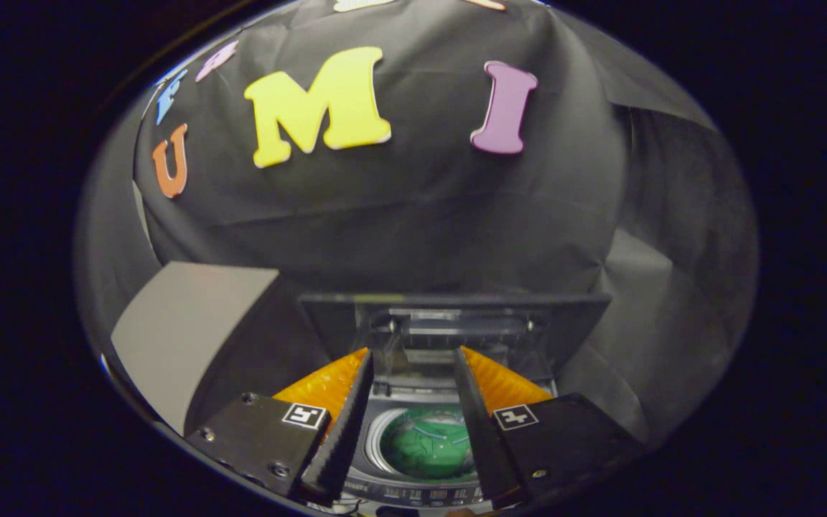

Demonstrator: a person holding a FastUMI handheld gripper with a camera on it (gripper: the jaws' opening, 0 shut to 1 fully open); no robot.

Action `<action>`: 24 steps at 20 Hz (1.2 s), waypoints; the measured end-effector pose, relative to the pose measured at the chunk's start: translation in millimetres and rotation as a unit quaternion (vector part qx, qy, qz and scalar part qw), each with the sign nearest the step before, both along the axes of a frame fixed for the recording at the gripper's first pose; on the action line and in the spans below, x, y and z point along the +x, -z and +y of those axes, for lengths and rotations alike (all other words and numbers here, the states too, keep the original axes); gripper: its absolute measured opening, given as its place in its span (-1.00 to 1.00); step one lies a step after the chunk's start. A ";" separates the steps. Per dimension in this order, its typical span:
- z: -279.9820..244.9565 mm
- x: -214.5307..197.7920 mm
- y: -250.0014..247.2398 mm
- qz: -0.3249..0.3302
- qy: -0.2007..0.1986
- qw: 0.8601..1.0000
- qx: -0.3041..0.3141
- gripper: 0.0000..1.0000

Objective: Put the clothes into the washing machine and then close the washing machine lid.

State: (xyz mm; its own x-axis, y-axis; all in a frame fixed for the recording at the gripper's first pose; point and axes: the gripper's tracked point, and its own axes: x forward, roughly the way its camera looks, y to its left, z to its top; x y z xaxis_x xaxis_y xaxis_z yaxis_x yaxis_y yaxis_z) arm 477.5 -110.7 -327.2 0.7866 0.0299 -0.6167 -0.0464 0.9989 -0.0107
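The green clothes (429, 444) lie bunched in the round drum of the washing machine (413, 488), seen in the gap between the two fingers and below them; nothing green hangs over the drum's rim, so the loading step looks done; the lid (456, 323) stands raised at the back of the machine, just ahead of the fingertips and above the drum, its long edge running crosswise to the fingers and its inner face turned toward the tool; the gripper (413, 359) hangs with its fingers spread apart and nothing between them, touching neither cloth nor lid as far as can be told; the next move, in my judgement, turns on reaching forward and up to the lid's top edge and drawing it down over the drum; a grey box (184, 337) sits beside the machine, off the left finger; the booth's dark cloth wall (421, 230) rises beyond it all.
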 end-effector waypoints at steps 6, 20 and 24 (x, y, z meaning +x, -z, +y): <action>8.3 54.3 -73.5 -0.079 -0.029 0.996 -0.012 0.75; -36.0 102.1 22.6 0.041 0.028 0.998 0.032 1.00; -40.4 94.8 41.1 0.058 0.029 0.998 0.025 1.00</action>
State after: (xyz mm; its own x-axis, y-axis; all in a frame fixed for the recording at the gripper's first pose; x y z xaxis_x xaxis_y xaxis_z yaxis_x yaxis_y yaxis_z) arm 572.3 -151.1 -368.3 0.7119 0.0196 -0.7020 0.0132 0.9991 0.0413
